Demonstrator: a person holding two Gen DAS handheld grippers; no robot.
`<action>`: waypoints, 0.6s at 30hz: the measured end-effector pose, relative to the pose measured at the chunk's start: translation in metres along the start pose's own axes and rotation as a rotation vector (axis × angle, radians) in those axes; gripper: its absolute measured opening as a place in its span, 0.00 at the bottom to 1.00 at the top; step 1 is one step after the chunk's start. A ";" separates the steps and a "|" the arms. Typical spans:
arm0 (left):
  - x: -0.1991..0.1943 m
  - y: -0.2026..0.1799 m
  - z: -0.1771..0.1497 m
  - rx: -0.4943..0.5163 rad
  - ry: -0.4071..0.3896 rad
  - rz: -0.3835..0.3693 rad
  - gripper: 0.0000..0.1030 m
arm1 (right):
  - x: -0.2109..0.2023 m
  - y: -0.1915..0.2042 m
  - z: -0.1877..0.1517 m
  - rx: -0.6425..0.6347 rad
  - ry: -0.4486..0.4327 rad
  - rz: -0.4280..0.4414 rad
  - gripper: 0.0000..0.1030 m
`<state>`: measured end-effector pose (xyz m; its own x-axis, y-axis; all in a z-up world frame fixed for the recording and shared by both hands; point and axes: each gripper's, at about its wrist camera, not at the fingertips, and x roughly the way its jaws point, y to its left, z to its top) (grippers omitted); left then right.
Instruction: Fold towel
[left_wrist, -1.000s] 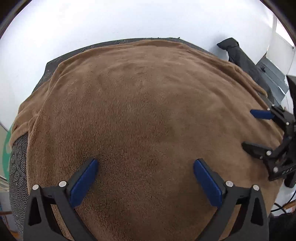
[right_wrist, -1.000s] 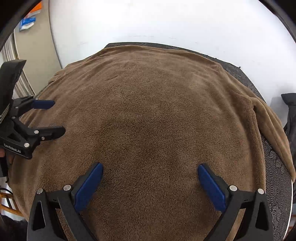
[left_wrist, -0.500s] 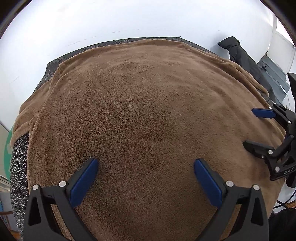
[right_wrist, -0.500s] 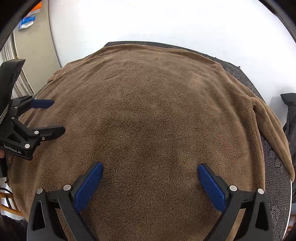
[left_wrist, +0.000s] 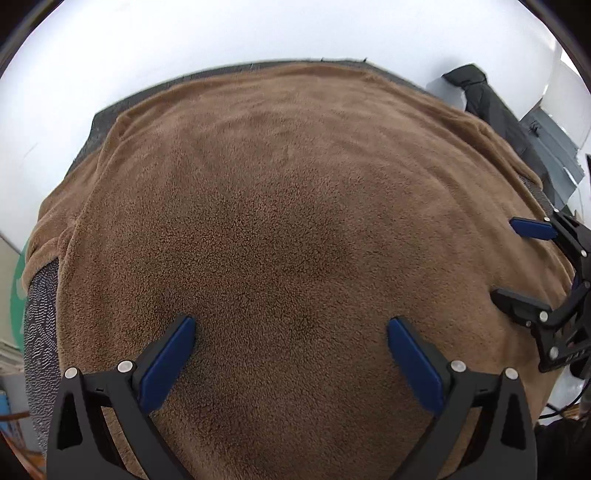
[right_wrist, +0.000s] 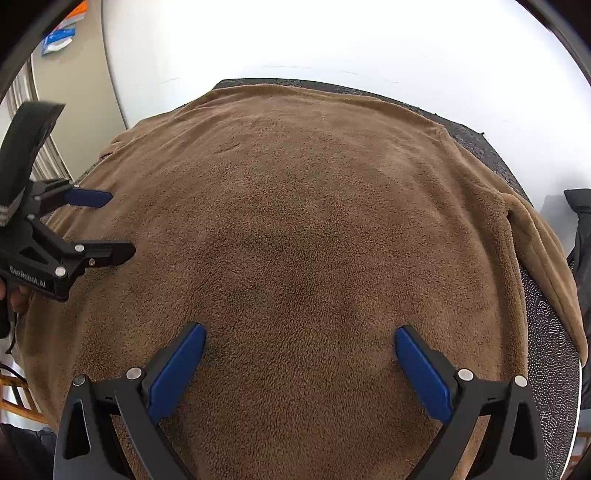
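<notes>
We see a dark patterned table (right_wrist: 550, 332), a white wall (right_wrist: 332, 37), and a black garment (left_wrist: 487, 103) hanging nearby.

A dark, dotted table (left_wrist: 40, 314) carried a brown towel (left_wrist: 295, 221), spread flat over nearly all of it; bare surface showed only along the far edge and sides.

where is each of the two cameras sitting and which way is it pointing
Left wrist: on the left gripper, looking forward and down over the brown towel; own open jaws below, right gripper at the right edge.
Right wrist: on the right gripper, same towel; own open jaws below, left gripper at the left edge.
Shared: towel, both grippers.
</notes>
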<state>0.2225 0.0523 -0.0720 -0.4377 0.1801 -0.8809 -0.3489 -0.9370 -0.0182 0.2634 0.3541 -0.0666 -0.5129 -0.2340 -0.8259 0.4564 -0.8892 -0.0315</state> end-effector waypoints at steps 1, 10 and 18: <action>-0.002 -0.001 0.005 -0.011 0.009 0.006 1.00 | 0.000 0.000 0.000 0.000 0.001 0.001 1.00; -0.046 -0.029 0.045 0.020 -0.090 0.000 1.00 | -0.003 -0.005 0.009 0.007 0.023 0.005 1.00; -0.034 -0.033 0.074 -0.048 -0.108 -0.034 1.00 | -0.005 -0.020 0.025 0.036 0.012 -0.050 1.00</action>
<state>0.1875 0.0992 -0.0068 -0.5140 0.2404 -0.8234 -0.3263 -0.9426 -0.0715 0.2385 0.3629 -0.0477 -0.5259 -0.1843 -0.8304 0.4035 -0.9135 -0.0528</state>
